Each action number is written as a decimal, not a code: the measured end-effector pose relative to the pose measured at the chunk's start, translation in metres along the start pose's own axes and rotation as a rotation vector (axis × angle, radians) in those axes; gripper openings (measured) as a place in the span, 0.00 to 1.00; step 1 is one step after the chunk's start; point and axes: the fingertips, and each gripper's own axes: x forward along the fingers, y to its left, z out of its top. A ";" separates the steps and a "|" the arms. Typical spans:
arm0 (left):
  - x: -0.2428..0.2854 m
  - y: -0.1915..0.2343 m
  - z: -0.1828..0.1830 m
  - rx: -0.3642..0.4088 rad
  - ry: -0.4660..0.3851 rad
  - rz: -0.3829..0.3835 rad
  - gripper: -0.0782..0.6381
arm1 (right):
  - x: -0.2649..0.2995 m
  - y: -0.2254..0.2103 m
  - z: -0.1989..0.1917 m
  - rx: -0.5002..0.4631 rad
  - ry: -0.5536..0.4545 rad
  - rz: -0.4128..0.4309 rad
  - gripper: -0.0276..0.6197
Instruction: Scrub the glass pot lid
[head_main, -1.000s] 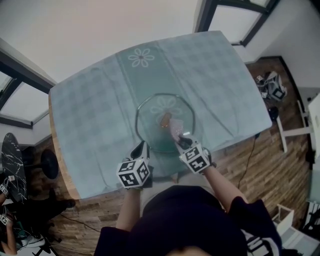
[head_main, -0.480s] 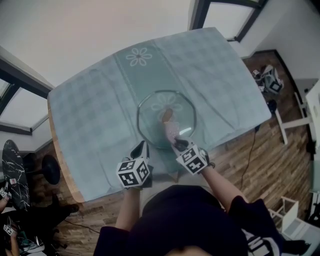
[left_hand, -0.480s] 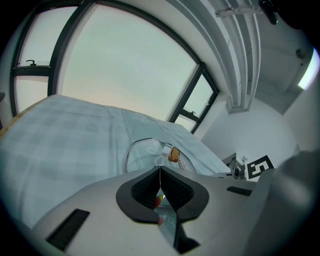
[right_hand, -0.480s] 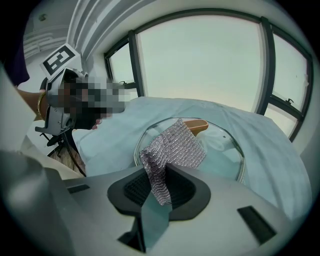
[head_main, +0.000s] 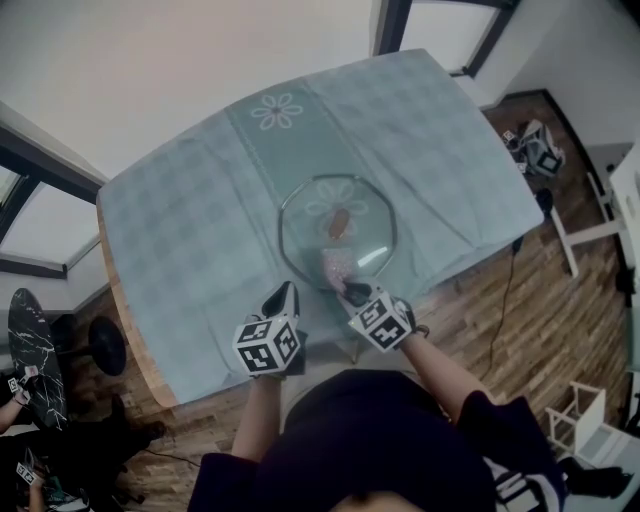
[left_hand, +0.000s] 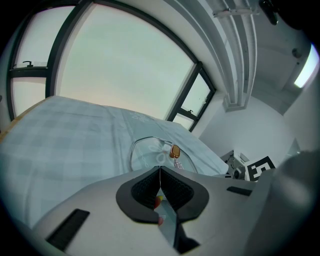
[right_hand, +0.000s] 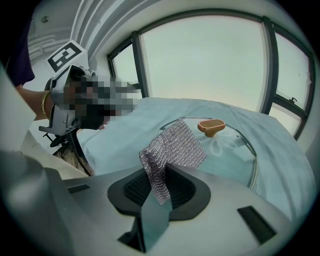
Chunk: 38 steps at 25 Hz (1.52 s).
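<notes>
The glass pot lid (head_main: 366, 218) lies flat on the checked tablecloth, its brown knob (head_main: 339, 221) at the centre. My right gripper (head_main: 347, 291) is shut on a silvery mesh scrub cloth (head_main: 335, 266), which rests on the lid's near part, just short of the knob. In the right gripper view the mesh cloth (right_hand: 172, 150) hangs from the shut jaws over the lid (right_hand: 235, 150), with the knob (right_hand: 210, 127) beyond it. My left gripper (head_main: 283, 298) stays shut and holds nothing, left of the lid's near rim. In the left gripper view the lid (left_hand: 145, 152) and knob (left_hand: 174, 150) lie ahead.
The table (head_main: 180, 250), under a pale blue-green cloth with flower prints, ends just in front of both grippers. Wood floor surrounds it, with a white desk frame (head_main: 585, 240) to the right. In the right gripper view, the left gripper (right_hand: 70, 107) shows at the left.
My right gripper has drawn the mesh cloth back from beside the knob toward the lid's near rim. The left gripper has stayed where it was.
</notes>
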 end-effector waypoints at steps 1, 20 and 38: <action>-0.001 0.001 -0.001 0.001 0.001 -0.001 0.12 | 0.000 0.003 0.001 0.004 -0.004 0.003 0.16; 0.018 -0.018 0.000 0.046 0.021 -0.038 0.12 | -0.051 0.013 0.035 0.053 -0.179 0.036 0.16; 0.086 -0.068 0.012 0.161 0.066 -0.030 0.28 | -0.120 -0.098 0.041 0.231 -0.344 0.015 0.16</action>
